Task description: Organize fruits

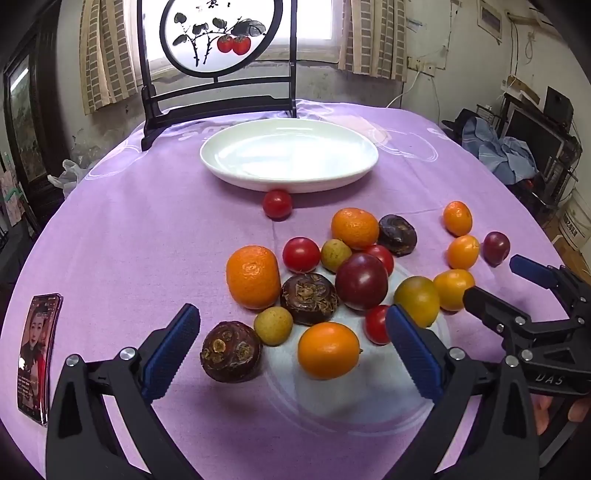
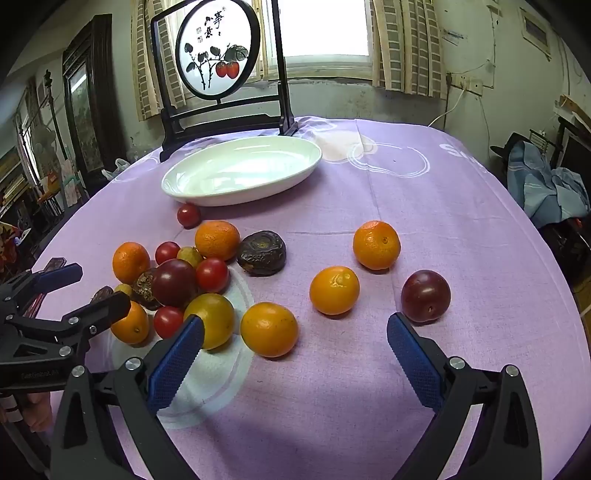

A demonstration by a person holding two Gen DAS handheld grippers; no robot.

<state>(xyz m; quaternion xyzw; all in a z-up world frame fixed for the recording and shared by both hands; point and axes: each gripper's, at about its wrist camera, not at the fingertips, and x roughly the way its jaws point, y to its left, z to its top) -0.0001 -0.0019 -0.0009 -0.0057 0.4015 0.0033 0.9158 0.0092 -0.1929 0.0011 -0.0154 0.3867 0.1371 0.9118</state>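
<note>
Round table under a lilac tablecloth (image 2: 406, 206); curtained window and a painted persimmon screen (image 1: 214, 40) at the far edge. White oval plate (image 1: 288, 155) sits far centre, long axis left to right, a cherry tomato (image 1: 277, 204) touching its near rim. Fruit pile (image 1: 321, 280) mid-table; phone (image 1: 37, 354) near left. Open cloth near right. Left gripper (image 1: 291, 350) and right gripper (image 2: 295, 358) both gape wide, holding nothing.

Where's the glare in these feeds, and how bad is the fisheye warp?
Left wrist view: window light glares off the white plate and the table edge bows strongly; the fruit stays sharp. Right wrist view: the window is blown out, the plate shows milder sheen, and soft shadows fall toward the camera under the oranges.
</note>
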